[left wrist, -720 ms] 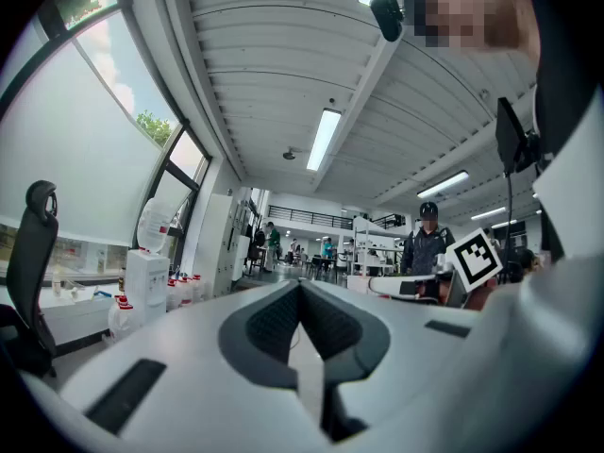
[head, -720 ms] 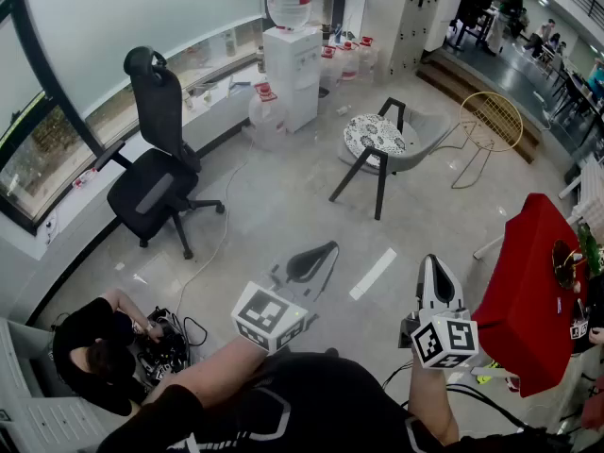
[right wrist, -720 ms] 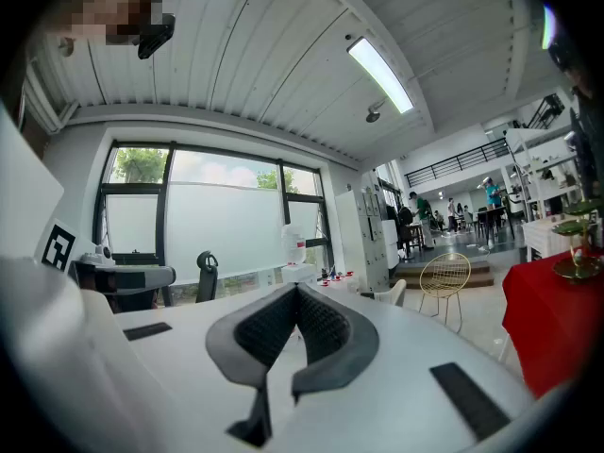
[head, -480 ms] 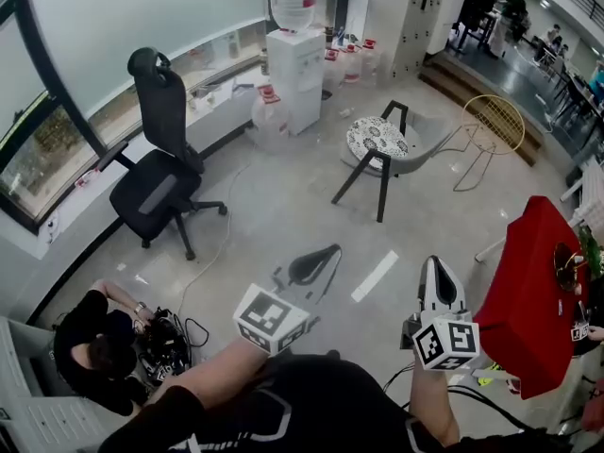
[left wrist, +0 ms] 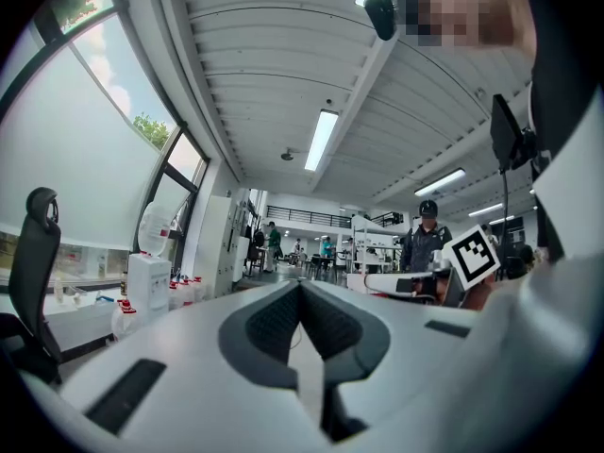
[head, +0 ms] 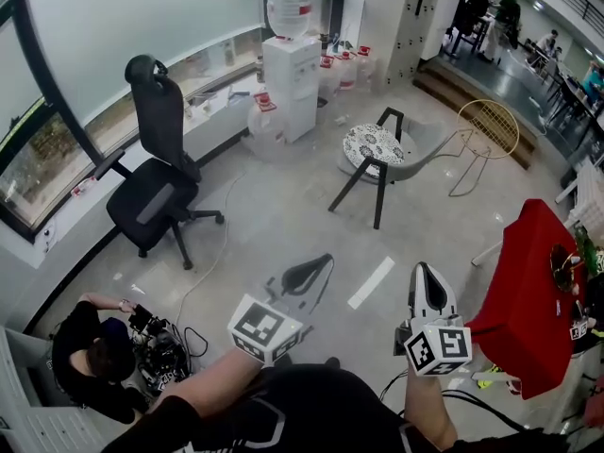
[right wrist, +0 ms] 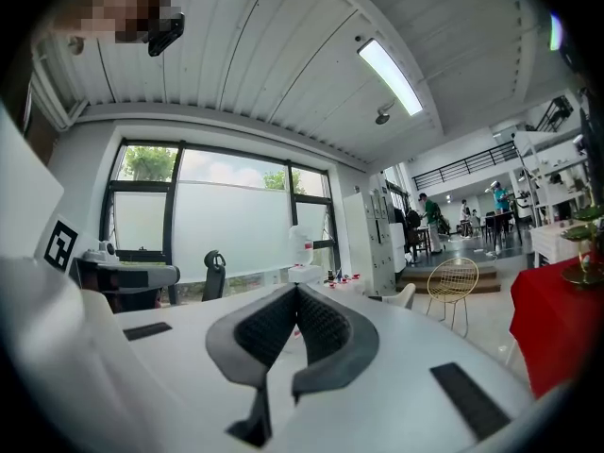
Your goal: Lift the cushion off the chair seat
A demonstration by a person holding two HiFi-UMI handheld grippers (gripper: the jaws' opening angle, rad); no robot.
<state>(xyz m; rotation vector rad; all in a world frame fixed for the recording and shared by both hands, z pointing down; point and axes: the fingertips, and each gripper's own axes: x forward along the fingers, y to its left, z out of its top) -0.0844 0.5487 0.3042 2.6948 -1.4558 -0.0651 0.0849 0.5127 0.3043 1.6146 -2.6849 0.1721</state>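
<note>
A round cushion [head: 374, 142] with a black-and-white pattern lies on the seat of a grey shell chair [head: 418, 142] with black legs, far ahead across the floor. My left gripper [head: 319, 262] and right gripper [head: 422, 270] hover low in the head view, well short of the chair, both pointing towards it. In the left gripper view the left gripper [left wrist: 300, 287] has its jaws pressed together with nothing between them. The right gripper [right wrist: 295, 291] is shut and empty too, and the grey chair [right wrist: 406, 296] shows small beyond its tip.
A black office chair [head: 156, 182] stands at the left by the window. A water dispenser [head: 290, 74] with bottles is behind the grey chair. A gold wire chair [head: 488, 128] stands at its right. A red-covered table [head: 527, 291] is close on my right. A person [head: 90, 361] crouches by cables at lower left.
Both grippers sit slightly lower in the head view and the room has shifted a little. The jaws stay shut and the cushion has not moved.
</note>
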